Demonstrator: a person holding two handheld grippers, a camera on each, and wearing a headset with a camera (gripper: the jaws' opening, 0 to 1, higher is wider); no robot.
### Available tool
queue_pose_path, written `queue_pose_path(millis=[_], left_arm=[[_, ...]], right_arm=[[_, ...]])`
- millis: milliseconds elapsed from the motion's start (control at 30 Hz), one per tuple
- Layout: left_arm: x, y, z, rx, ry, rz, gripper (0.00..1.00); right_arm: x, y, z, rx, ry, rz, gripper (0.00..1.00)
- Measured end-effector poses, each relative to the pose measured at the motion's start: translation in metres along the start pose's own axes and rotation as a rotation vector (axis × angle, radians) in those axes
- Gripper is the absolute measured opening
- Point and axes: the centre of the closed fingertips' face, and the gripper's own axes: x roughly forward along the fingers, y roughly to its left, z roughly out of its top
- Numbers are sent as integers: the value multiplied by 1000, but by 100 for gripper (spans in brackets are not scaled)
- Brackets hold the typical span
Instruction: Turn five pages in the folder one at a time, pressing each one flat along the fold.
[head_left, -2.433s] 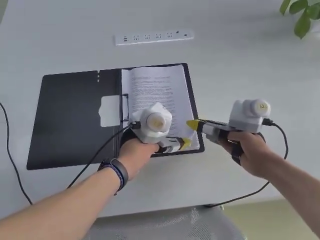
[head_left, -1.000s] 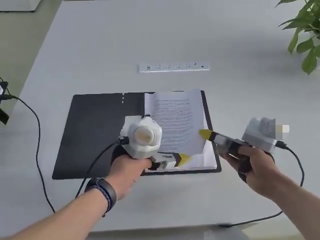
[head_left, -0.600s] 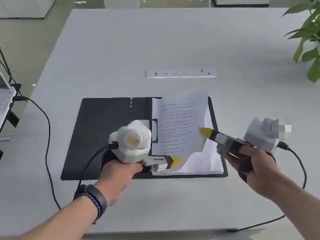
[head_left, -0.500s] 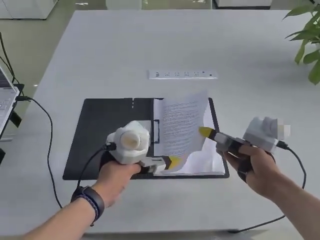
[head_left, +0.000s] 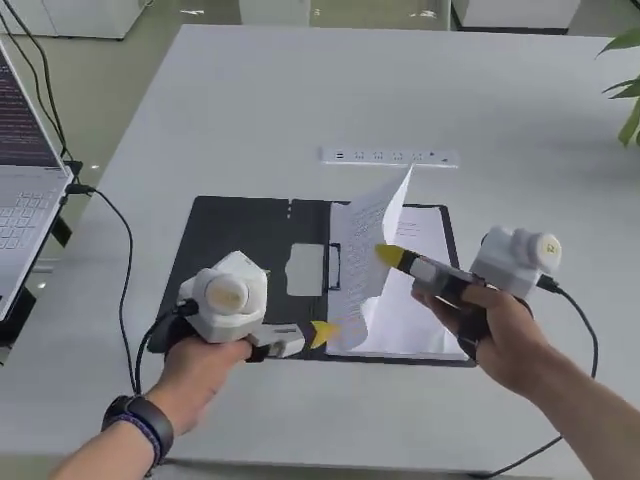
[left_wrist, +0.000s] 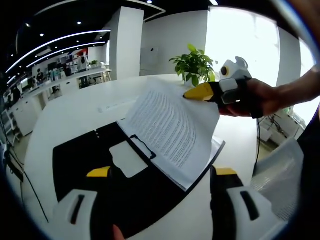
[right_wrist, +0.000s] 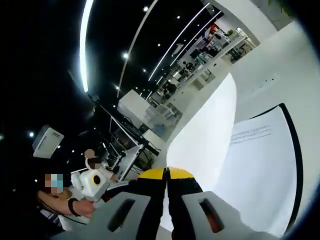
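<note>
A pale grey desk (head_left: 250, 90) is seen in an open office with strip lights overhead. A white power strip (head_left: 390, 156) lies toward the far edge, a laptop (head_left: 25, 200) is set at the left edge, and a plant (left_wrist: 195, 65) stands by the far right corner. A black folder (head_left: 240, 240) lies open near the front edge, with a stack of pages (head_left: 420, 300) held under a clip (head_left: 333, 268) in its right half. One page (head_left: 365, 255) is held upright over the fold, its free edge pinched between the closed jaws of the right gripper (head_left: 385, 256). The left gripper (head_left: 322, 335) is held at the folder's front edge, jaws wide apart and gripping nothing.
</note>
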Motion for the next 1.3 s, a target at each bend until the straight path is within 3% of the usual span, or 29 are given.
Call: queue_pose_path(millis=[300,733,1033,1167,1300], left_arm=[[-29,27,-7,-26,-19,61,80],[-61,45,-23,-76,-35,117,82],[-76,50,-30,-99,-42,148,82],[-82,51,-37,-120,-46,159,82],[-85,54,-40,-145,-53,167,83]], right_arm=[[35,25,-13,-30,66,64,0],[82,53,-50,-31,188,134,0],[106,48,-70,-13,248,129,0],[119,41,-86,8,282,106,0],[128,44,-99,23,300,95,0]])
